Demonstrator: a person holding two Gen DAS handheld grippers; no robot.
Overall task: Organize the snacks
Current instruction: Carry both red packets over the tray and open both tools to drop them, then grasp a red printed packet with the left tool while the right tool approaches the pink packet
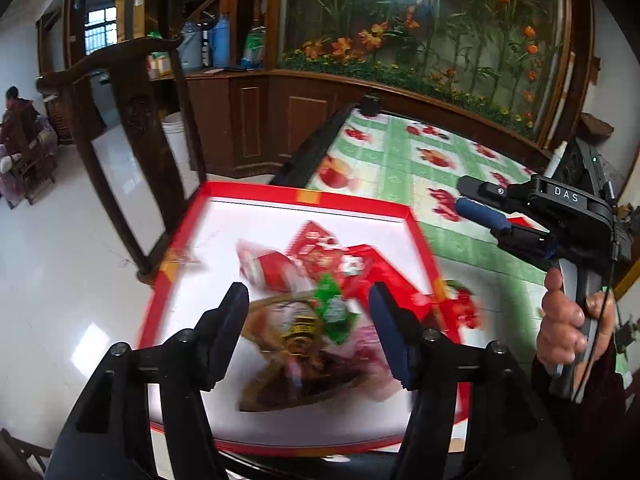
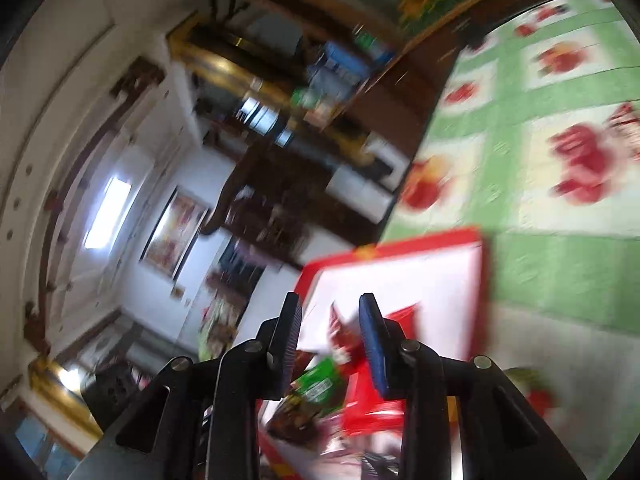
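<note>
A white tray with a red rim [image 1: 256, 196] lies at the table's near corner and holds a blurred heap of snacks. In the heap are red packets [image 1: 340, 256], a green packet [image 1: 332, 308] and a brown and yellow bag [image 1: 296, 360]. My left gripper [image 1: 310, 306] hovers over the heap, open, with no packet pressed between its pads. To the right, over the tablecloth, a hand [image 1: 572, 320] holds my right gripper [image 1: 466, 200]. In the blurred right wrist view my right gripper [image 2: 330, 312] is open and empty, pointing at the tray [image 2: 420, 240], the green packet [image 2: 320, 384] and a red packet [image 2: 372, 400].
A green and white tablecloth with fruit prints [image 1: 400, 168] covers the table. A dark wooden chair [image 1: 132, 120] stands by the table's left side. A small black object [image 1: 370, 104] sits at the far edge. Behind are a wooden cabinet with bottles [image 1: 224, 40] and a seated person [image 1: 20, 120].
</note>
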